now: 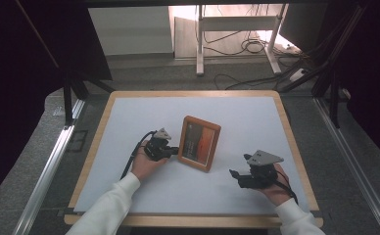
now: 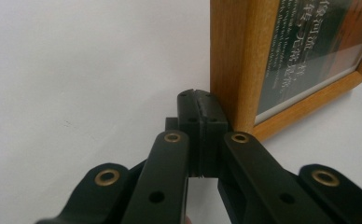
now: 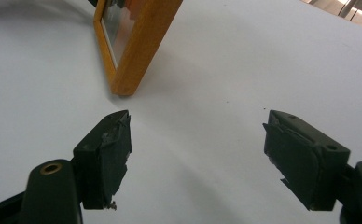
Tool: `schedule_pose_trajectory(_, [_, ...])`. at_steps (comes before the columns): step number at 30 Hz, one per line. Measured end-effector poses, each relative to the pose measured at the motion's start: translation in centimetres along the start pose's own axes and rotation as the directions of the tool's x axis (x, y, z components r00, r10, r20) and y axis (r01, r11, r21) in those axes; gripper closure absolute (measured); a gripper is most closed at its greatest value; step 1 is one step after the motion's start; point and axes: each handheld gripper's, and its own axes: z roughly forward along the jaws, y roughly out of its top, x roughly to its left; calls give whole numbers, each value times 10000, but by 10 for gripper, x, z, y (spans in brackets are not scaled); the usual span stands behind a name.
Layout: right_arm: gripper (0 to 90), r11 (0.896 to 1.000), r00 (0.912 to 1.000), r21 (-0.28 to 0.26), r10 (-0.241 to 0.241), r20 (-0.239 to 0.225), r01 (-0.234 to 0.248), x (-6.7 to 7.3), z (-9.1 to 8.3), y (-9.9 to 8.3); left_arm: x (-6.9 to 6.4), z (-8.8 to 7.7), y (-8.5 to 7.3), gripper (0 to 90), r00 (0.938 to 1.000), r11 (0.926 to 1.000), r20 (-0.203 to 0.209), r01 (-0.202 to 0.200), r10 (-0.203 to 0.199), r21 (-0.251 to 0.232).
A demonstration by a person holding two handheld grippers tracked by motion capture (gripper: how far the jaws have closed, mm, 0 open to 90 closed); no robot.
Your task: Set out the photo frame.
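A wooden picture frame (image 1: 199, 143) is seen standing upright near the middle of the white table top (image 1: 129, 122), its glazed front turned toward the person's side and slightly to the right. A dark print with pale lettering and an orange-red patch is held behind the glass.

The left gripper (image 1: 172, 151) is held level in the left hand (image 1: 146, 164), just beside the frame's left edge. In the left gripper view (image 2: 198, 109) its two black jaws are pressed together with nothing caught between them, and their tips are placed right against the outer side of the frame's wooden upright, close to the lower corner; whether they actually touch the wood cannot be told for certain.

The right gripper (image 1: 234, 175) is held in the right hand (image 1: 276, 188) on the right side of the table, apart from the frame and nearer the table's front edge. In the right gripper view (image 3: 198, 149) its jaws are spread wide over bare white surface, with nothing between them, and the frame (image 3: 132, 44) is seen farther off, up and to the left, standing edge-on
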Motion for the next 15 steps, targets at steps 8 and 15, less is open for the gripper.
schedule_pose_trajectory(8, [232,10000,10000,-11,-54,-12,54,1,1,1,-2,-1,0,900,10000,10000,24,-49,49,13])
schedule_pose_trajectory(15, [232,10000,10000,9,-52,-4,52,0,1,1,-4,-1,-2,900,9999,9998,67,-155,155,89])
